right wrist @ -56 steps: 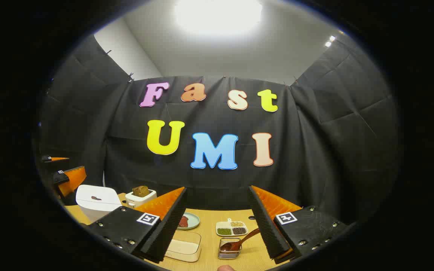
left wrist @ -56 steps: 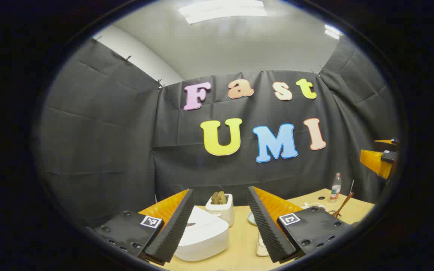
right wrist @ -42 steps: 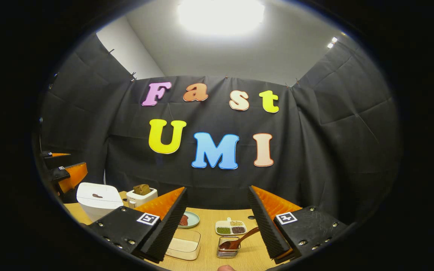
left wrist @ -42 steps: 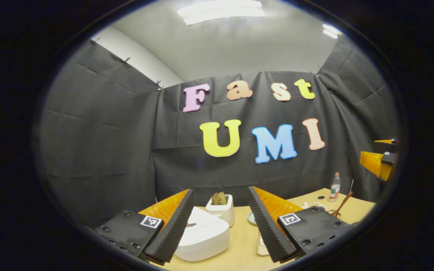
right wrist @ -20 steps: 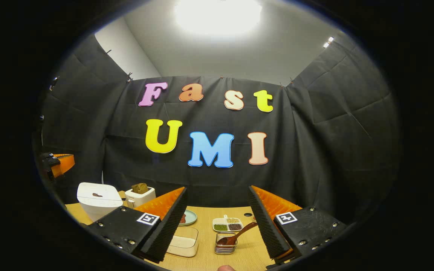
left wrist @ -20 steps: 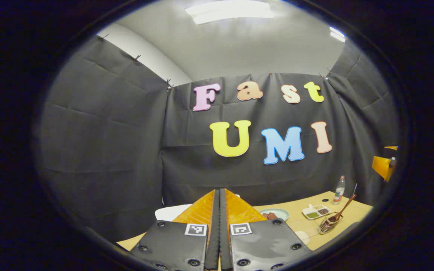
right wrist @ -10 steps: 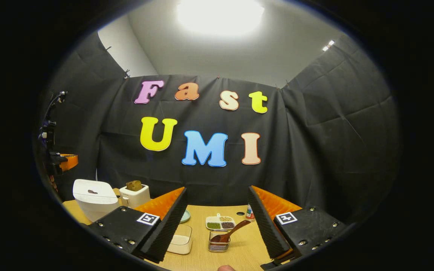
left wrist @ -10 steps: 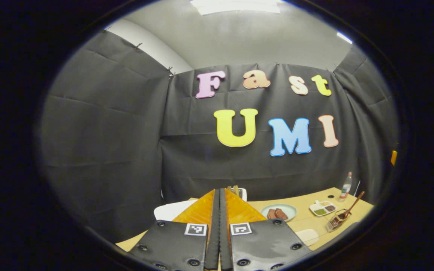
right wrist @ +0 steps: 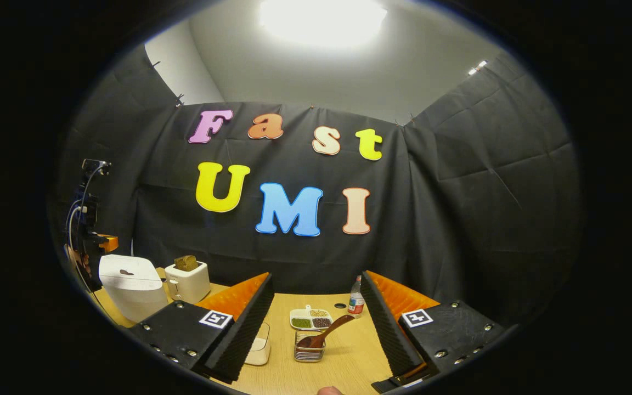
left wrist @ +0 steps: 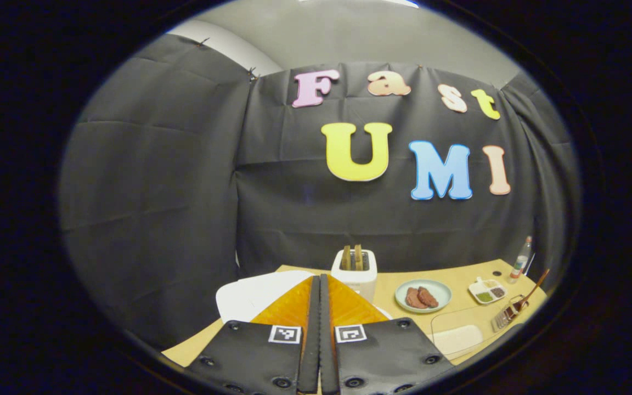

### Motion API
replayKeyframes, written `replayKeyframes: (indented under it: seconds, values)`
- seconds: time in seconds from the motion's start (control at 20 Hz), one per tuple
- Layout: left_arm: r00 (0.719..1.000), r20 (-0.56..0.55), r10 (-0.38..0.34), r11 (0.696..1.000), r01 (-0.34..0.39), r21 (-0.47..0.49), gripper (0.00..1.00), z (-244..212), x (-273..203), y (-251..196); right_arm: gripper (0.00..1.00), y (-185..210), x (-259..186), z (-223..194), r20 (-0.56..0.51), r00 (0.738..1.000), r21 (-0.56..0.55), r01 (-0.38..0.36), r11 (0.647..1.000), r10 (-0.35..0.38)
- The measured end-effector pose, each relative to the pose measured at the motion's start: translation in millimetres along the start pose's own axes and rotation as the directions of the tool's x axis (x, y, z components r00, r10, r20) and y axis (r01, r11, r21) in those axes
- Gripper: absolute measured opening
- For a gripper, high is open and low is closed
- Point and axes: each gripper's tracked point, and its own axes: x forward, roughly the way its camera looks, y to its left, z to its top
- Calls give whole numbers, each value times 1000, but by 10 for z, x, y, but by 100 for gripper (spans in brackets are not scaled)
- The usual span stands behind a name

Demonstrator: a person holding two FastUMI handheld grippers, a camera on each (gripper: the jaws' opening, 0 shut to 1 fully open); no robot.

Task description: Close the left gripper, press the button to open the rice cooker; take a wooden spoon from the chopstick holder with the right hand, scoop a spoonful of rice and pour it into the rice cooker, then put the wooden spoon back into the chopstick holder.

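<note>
Left hand-held gripper (left wrist: 319, 296) closed above rice cooker (left wrist: 250, 293) lid

Light wooden table (right wrist: 349, 356) runs up to the black cloth wall. On it, far left in the right gripper view: white rice cooker (right wrist: 132, 285), lid down, with a white toaster (right wrist: 187, 281) holding bread just beside it. Mid-table: wire chopstick holder (right wrist: 309, 351) with a wooden spoon (right wrist: 324, 332) leaning out, a divided dish of beans (right wrist: 310, 319) behind it, a small bottle (right wrist: 355, 300) further back. Clear rice container (left wrist: 456, 337) and a plate of brown food (left wrist: 423, 295) sit near the toaster.
</note>
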Motion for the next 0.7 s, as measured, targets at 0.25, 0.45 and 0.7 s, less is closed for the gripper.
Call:
replayKeyframes:
  seconds: [0.25,0.45,0.7]
  values:
    - [991,-133,-11,998,3,-56,9,-512,351,97,96,-93,-30,-66,-29,999,-15,23,1000,-23]
    - [978,-209,11,997,-26,-72,9,-862,475,180,96,-117,-27,-87,-40,999,-25,25,999,-26]
    - [977,-214,17,999,-26,-35,7,-921,495,149,96,-80,18,-138,-61,998,-14,7,1000,-7]
